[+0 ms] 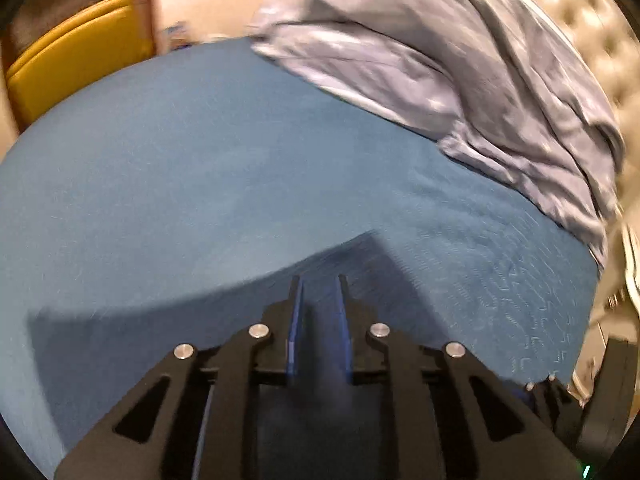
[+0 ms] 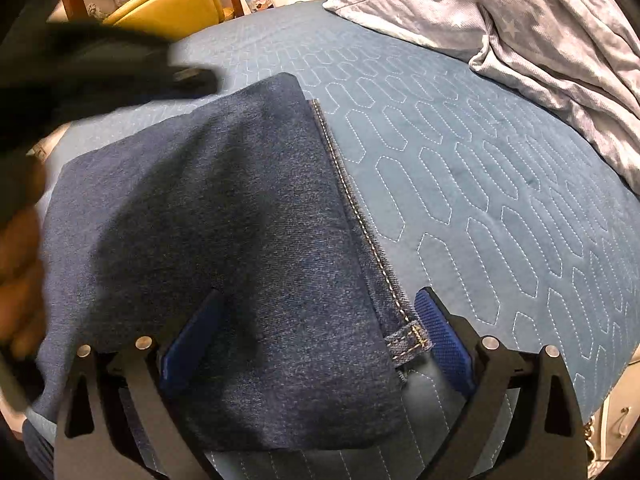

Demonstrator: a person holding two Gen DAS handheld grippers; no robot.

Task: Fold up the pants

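The folded dark blue jeans lie on the blue quilted bedspread in the right wrist view, with a stitched hem along their right edge. My right gripper is open, its blue pads either side of the jeans' near edge, holding nothing. My left gripper hovers over bare bedspread; its blue pads stand a narrow gap apart with nothing between them. The left gripper also shows as a dark blur at the upper left of the right wrist view. The jeans are out of the left wrist view.
A crumpled light grey-blue duvet lies at the far right of the bed, also in the right wrist view. A yellow chair stands beyond the bed's far left. A tufted cream headboard is at the right.
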